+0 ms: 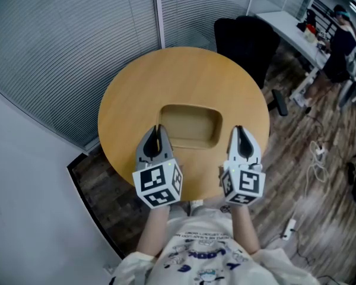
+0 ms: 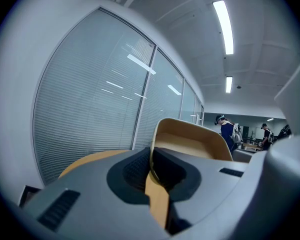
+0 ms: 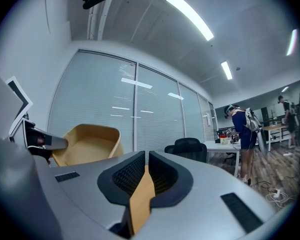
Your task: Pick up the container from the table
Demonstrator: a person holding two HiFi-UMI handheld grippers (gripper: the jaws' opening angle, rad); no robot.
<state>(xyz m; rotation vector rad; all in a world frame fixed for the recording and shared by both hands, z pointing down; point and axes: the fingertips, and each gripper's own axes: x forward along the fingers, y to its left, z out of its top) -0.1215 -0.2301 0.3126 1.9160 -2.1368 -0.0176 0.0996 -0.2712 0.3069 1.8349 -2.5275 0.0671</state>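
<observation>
A tan, rounded-rectangle container (image 1: 190, 123) hangs just over the round wooden table (image 1: 136, 94). My left gripper (image 1: 158, 134) is shut on its left rim. In the left gripper view the thin rim (image 2: 151, 156) runs between the dark pads of the left gripper (image 2: 152, 166), and the container (image 2: 190, 139) tilts up beyond them. My right gripper (image 1: 239, 134) sits just right of the container, apart from it. In the right gripper view the right gripper (image 3: 145, 171) is shut on nothing, with only table showing in the slit. The container (image 3: 90, 144) appears at the left, beside the left gripper (image 3: 40, 140).
A black office chair (image 1: 246, 37) stands behind the table. A glass wall with blinds (image 1: 59, 40) runs along the left and back. At the far right are a white desk (image 1: 291, 31), a person (image 1: 341, 46) and cables on the wooden floor (image 1: 317, 159).
</observation>
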